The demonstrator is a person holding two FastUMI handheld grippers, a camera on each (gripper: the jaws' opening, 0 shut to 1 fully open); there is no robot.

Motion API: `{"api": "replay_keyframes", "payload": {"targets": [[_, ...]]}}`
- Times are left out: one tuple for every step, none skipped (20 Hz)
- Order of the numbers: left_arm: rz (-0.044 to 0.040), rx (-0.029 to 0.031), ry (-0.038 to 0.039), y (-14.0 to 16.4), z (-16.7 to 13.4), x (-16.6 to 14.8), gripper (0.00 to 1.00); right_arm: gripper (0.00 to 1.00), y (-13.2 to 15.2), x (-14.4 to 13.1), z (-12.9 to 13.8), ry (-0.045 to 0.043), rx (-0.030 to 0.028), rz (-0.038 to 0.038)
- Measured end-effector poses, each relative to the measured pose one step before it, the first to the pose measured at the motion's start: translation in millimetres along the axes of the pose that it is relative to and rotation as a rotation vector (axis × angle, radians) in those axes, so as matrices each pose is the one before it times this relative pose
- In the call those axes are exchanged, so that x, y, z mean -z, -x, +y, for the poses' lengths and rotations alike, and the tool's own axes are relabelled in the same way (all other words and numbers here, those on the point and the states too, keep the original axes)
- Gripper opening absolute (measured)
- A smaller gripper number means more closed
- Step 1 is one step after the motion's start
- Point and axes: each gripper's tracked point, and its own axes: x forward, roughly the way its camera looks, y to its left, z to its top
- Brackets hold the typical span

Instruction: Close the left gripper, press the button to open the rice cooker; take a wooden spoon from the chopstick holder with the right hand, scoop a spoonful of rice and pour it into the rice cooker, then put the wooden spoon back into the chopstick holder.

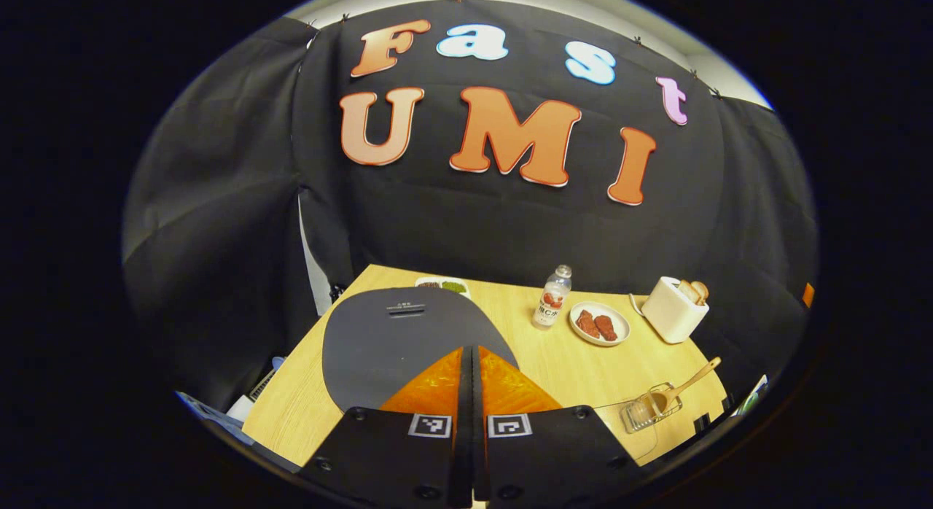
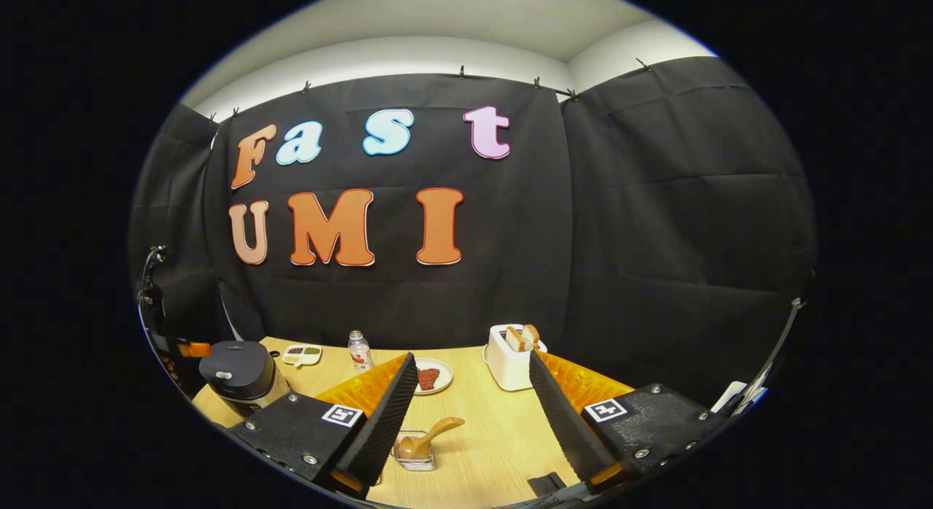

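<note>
While I watched the left gripper view, my left gripper (image 1: 471,363) hung with its fingers pressed together, nothing between them, just above the dark lid of the rice cooker (image 1: 397,341), which sat near the desk's (image 1: 576,363) left edge with its lid down. Toward the desk's near right corner lay the clear chopstick holder (image 1: 651,409) with the wooden spoon (image 1: 681,387) resting in it, handle angled up. In the right gripper view, my right gripper (image 2: 474,403) stood wide open above the desk, gripping nothing, the holder and spoon (image 2: 430,437) between its fingers lower down. A bottle (image 1: 552,297), a plate of food (image 1: 599,324) and a toaster (image 1: 674,309) lined the far edge.
</note>
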Motion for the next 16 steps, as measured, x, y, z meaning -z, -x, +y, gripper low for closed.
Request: {"api": "replay_keyframes", "payload": {"targets": [[0.01545, -0.0057, -0.00226, -7.29, 2.58, 5.52, 0.05, 0.95, 0.18, 1.1, -0.51, -0.00362, 0.00002, 0.00567], [0.02167, -0.00467, 0.00356, -6.41, -0.14, 8.23, 0.01, 0.95, -1.69, 2.67, 0.64, -0.00397, 0.00152, 0.00648], [0.02161, 0.00311, 0.00645, -5.0, 0.02, 7.27, 0.05, 0.95, -1.48, 1.74, -0.86, -0.00215, 0.0023, 0.00447], [0.01657, -0.00075, 0.00177, -3.12, 1.33, 5.4, 0.04, 0.95, -0.8, 1.14, -1.33, -0.00063, 0.00344, 0.00398], [0.01113, -0.00403, -0.00447, -1.05, 1.28, 3.13, 0.01, 0.95, -0.18, 0.98, -1.15, -0.00053, 0.00393, 0.00304], [0.00754, -0.00493, -0.00666, -2.26, 2.62, 3.49, 0.02, 0.95, -0.41, 1.32, -1.09, -0.00106, 0.00401, 0.00277], [0.00426, -0.00069, -0.0024, -1.21, -1.24, 1.88, 0.05, 0.95, -0.55, 0.19, -0.91, -0.00168, 0.00269, 0.00227], [0.00428, 0.00448, 0.00274, 1.12, -1.1, 2.92, 0.05, 0.95, -0.89, 0.73, -1.06, -0.00172, 0.00305, 0.00186], [0.00405, 0.00521, 0.00475, 0.01, -0.96, 1.83, 0.05, 0.95, -0.17, 0.31, -0.9, -0.0019, 0.003, 0.00131], [0.01388, 0.00035, 0.00769, -1.31, 1.21, 5.32, 0.07, 0.95, -1.32, 1.11, 0.44, -0.00214, 0.00235, 0.00276], [-0.01709, 0.00111, 0.0114, -0.41, 0.27, -5.19, 0.08, 0.95, -0.88, 0.6, -0.1, -0.00343, 0.00037, 0.0026], [0.01517, 0.00348, 0.01043, -0.09, 1.04, 3.26, 0.05, 0.95, -1.17, 1.07, -0.06, -0.00412, -0.00079, 0.0029], [0.0114, 0.00309, 0.01446, 1.56, 0.27, 1.61, 0.08, 0.95, -0.54, 0.84, 0.15, -0.00345, -0.00109, 0.00247], [0.0017, 0.00143, 0.00607, -1.57, 0.84, 2.61, 0.05, 0.95, -0.67, 1.55, 0.66, -0.00194, 0.00019, 0.00166], [0.01265, 0.00188, -0.01594, -0.05, -0.39, 1.23, 0.03, 0.95, -0.84, 0.94, 0.73, -0.00014, 0.00007, 0.00117], [0.01007, 0.00164, -0.02012, -0.45, -0.66, 1.53, 0.02, 0.95, -0.5, 2.03, 1.0, 0.00186, -0.00192, 0.00495]]}}
